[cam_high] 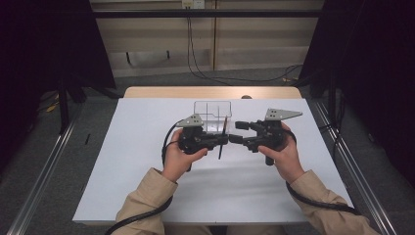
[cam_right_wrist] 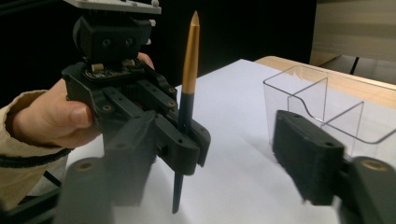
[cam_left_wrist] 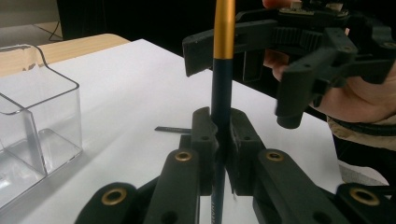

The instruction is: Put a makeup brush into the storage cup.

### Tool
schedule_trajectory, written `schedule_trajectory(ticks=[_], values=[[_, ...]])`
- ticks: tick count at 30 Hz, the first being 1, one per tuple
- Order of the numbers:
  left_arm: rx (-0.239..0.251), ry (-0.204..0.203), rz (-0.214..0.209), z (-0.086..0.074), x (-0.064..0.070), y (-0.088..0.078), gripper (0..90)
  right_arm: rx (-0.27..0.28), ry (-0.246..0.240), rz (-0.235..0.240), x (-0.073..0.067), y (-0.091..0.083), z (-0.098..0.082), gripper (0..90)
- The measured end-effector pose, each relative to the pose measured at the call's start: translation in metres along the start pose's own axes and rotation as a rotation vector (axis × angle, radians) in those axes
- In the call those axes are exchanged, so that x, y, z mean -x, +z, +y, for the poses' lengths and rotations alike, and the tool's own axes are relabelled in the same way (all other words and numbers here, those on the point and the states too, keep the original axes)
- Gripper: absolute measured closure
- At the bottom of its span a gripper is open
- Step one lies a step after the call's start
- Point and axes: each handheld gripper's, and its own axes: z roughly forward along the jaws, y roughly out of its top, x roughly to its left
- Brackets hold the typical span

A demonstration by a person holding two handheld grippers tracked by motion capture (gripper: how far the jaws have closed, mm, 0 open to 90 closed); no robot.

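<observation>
Pencil [cam_high: 221, 139], dark-shafted with a gold end, stands close to upright at the centre of the white table [cam_high: 147, 186] in the high view, clamped in the left gripper [cam_high: 224, 139]. At its 3 o'clock the right gripper [cam_high: 236, 132] faces it with jaws spread wide, holding nothing. At 12 o'clock, just beyond both, sits a clear divided box [cam_high: 213, 110].

Left gripper view: the jaws are closed tight on the pencil's [cam_left_wrist: 222, 79] dark shaft, its gold part rising to 12 o'clock. The right gripper's [cam_left_wrist: 238, 70] open jaws are around 1 o'clock; the box [cam_left_wrist: 32, 116] is at 9 o'clock.

Right gripper view: the pencil [cam_right_wrist: 187, 93] points up, gold tip at 12 o'clock, pinched by the left gripper [cam_right_wrist: 184, 135]; the box [cam_right_wrist: 322, 98] lies at 3 o'clock.
</observation>
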Motion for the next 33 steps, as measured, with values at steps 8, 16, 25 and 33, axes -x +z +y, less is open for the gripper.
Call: schedule_trajectory(ticks=[8, 16, 25, 33], values=[[-0.006, 0.008, -0.007, -0.002, 0.003, 0.004, 83.2, 0.023, 0.009, 0.005, -0.003, 0.007, 0.004, 56.2], [-0.001, 0.014, 0.003, -0.001, 0.003, 0.005, 83.1, 0.03, 0.044, 0.052, -0.004, 0.013, 0.005, 78.1], [0.019, 0.015, 0.001, -0.001, 0.003, 0.001, 75.5, 0.051, 0.049, 0.062, -0.006, 0.015, 0.008, 84.0], [0.042, 0.012, 0.006, -0.001, -0.001, -0.005, 57.3, 0.055, 0.036, 0.055, -0.005, 0.013, 0.012, 84.0]])
